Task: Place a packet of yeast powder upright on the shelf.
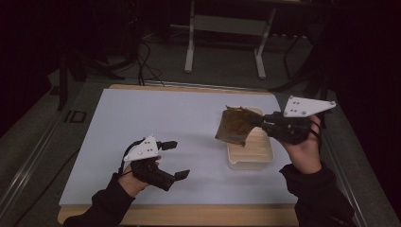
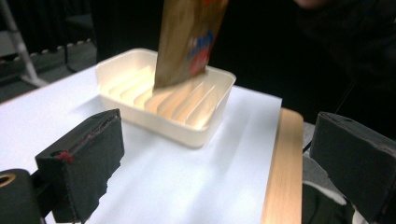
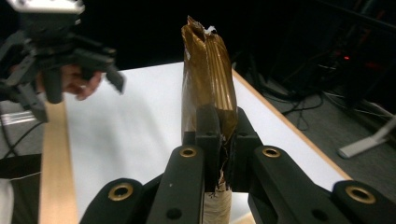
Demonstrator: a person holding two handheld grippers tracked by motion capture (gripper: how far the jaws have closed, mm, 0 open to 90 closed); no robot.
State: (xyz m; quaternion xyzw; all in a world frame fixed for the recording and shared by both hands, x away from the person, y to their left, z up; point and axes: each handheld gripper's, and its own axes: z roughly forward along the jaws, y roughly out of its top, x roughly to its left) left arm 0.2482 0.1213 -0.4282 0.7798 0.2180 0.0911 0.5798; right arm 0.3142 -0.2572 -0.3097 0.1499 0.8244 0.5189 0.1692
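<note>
The brown snack bag (image 1: 235, 126) hangs over the cream ribbed tray (image 1: 257, 153) on the white table (image 1: 156, 123); the right gripper (image 1: 259, 120) pinches the bag tight; the left gripper (image 1: 176, 160), near the table's front edge, is spread wide and holds nothing.

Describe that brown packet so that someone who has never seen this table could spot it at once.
Start at the white table top, then go to the cream ridged tray near its right edge. Just above the tray, the right gripper pinches a crinkled brown snack packet with red and blue print. It is the only thing held in the air; the left gripper is open.
</note>
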